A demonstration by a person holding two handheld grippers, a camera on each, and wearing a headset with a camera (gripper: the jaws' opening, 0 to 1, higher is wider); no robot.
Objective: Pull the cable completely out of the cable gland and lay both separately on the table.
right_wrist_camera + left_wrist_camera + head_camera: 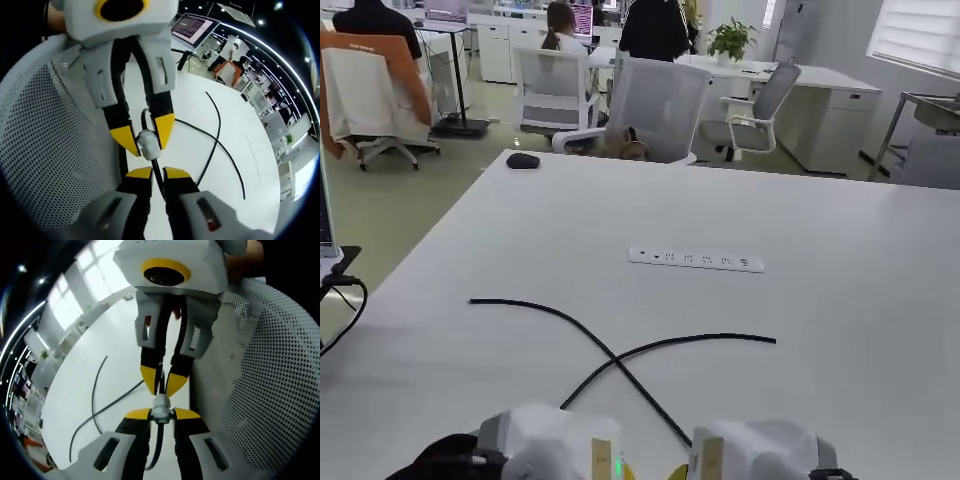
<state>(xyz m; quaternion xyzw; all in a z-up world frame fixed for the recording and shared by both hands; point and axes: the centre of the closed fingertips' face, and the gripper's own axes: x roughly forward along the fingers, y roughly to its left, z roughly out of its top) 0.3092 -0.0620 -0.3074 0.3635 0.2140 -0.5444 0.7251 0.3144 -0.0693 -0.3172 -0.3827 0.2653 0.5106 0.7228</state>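
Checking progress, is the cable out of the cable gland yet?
In: the cable enters the cable gland held by the left tongs; right tongs grip it.

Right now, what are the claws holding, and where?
The left claw pinches the small white plastic cable gland by its sides; right claw grips the thin black cable right beside it.

At the near edge of the tabletop (840, 300), the left claw (161, 415) and right claw (158, 174) meet tip to tip. The cable gland (161, 407) sits clamped in the left claw. The cable (156, 164) runs from it straight into the right claw. Beyond them, mid-tabletop, two cable lengths (620, 360) lie crossed. Behind the crossing lies a power strip (696, 260). A mouse (523, 161) sits at the far left corner, and chairs (655, 110) stand past the far edge.
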